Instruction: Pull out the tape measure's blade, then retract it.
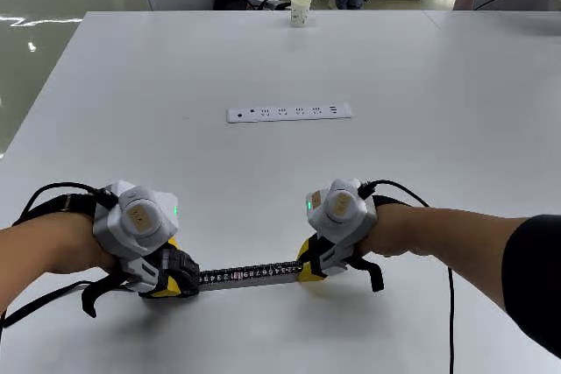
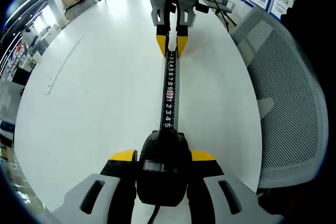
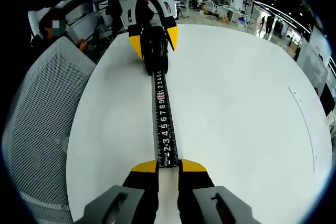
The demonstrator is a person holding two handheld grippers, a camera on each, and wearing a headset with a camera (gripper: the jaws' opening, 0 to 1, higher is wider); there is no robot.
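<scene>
**Tape measure (image 1: 181, 271) blade out, strung btwn both grippers**

The case (image 2: 163, 174) is black and sits at the near edge of the white table (image 1: 263, 59), on the person's left. The left gripper (image 2: 163, 156) is clamped on it, a yellow-tipped jaw on each side of the case. Can't tell if the case rests on the tabletop or hangs just above it.

The blade (image 1: 250, 274) runs out of the case, straight and roughly level, low over the table towards the person's right. It is dark w/ white numerals and one red mark partway along.

The right gripper (image 3: 168, 167) pinches the blade's free end, its jaws closed onto the tip w/ just a thin slit left between them. In the head view the two grippers face each other, apart, w/ the pulled-out length of blade spanning the gap.

Farther back, mid-table, a white power strip (image 1: 289, 113) lies flat, well apart from the grippers. A paper cup (image 1: 300, 10) stands upright near the far edge. A grey mesh chair (image 2: 286, 93) is beside the table on the person's side. Black cables (image 1: 412, 194) trail from both grippers along the forearms.
</scene>
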